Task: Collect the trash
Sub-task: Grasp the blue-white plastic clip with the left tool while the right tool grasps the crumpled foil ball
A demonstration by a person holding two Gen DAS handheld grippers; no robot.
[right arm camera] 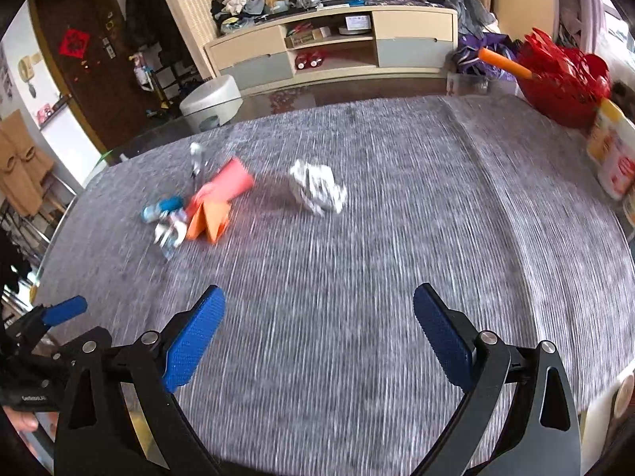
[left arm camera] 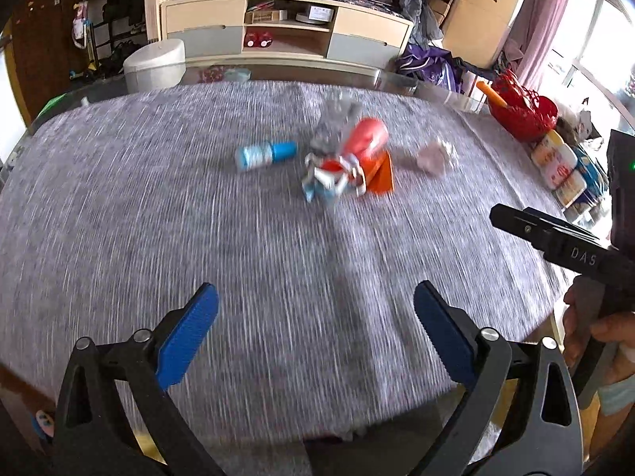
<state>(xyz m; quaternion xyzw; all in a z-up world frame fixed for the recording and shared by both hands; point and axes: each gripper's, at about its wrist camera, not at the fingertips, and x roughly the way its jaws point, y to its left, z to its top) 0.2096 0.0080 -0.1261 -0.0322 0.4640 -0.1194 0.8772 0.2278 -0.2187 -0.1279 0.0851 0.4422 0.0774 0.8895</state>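
The round table covered with a grey speckled cloth (left arm camera: 198, 238) filled most of both views, and the pictures were blurred. Behind it, at 12 o'clock, stood a long low cabinet of beige and grey wood (left arm camera: 285, 27), with a white round bin (left arm camera: 154, 63) on the floor near its left end. A red openwork plastic basket (left arm camera: 520, 109) sat at the table edge at about 2 o'clock in the left wrist view, and just beside it stood some white and yellow labelled containers (left arm camera: 555, 162).

The left tongs (left arm camera: 315, 333) were released, their blue pads wide apart with only the cloth between them. The right tongs (right arm camera: 319, 335) were released in the same way, with nothing between the pads. Both hung over the near part of the table, well apart from the trash.

The trash lay in a loose group near the middle of the table, at 12 o'clock from the left tongs. A red and orange crumpled package (left arm camera: 369, 154) was in the centre, touching a crushed clear plastic wrapper (left arm camera: 337, 123) and a small red, white and blue wrapper (left arm camera: 333, 178). A small blue and white bottle lying on its side (left arm camera: 266, 153) was near it at 9 o'clock. A crumpled ball of white paper (right arm camera: 317, 188) lay apart at 3 o'clock of the group.
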